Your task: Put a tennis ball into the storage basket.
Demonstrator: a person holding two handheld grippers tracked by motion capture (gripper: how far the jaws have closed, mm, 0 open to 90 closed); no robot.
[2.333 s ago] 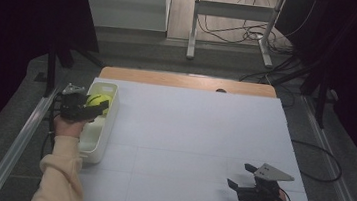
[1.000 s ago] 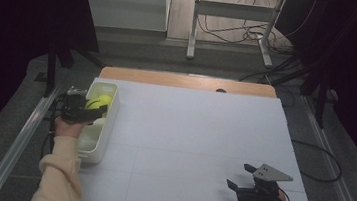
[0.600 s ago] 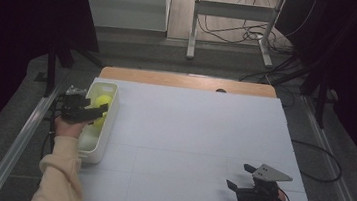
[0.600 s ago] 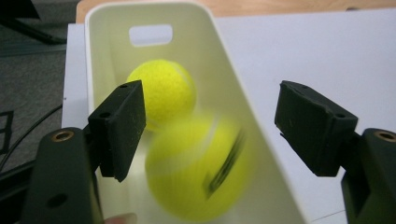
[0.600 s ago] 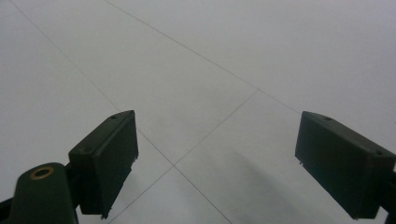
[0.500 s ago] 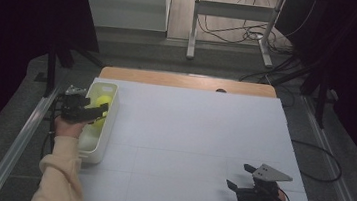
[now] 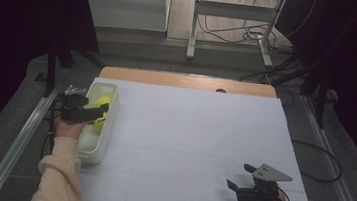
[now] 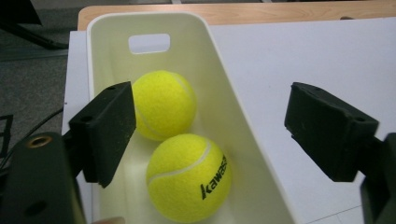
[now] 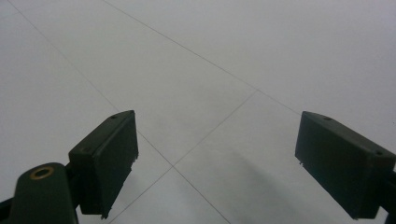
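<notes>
Two tennis balls lie in your white bin (image 8: pixel 112 28) at the counter's (image 7: pixel 198 133) left edge: the far ball (image 8: pixel 163 105) touches the near ball (image 8: pixel 189 177), whose black lettering the left gripper view alone lets you read. Your left gripper (image 7: pixel 85 112) hovers above them, jaws just opened and released, the near ball lying below and between them. Your right gripper (image 7: pixel 245 184) rests open over bare counter.

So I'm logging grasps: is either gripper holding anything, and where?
Nothing is held. The left gripper, jaws just opening, hangs over two tennis balls in the bin; the right gripper is open.
</notes>
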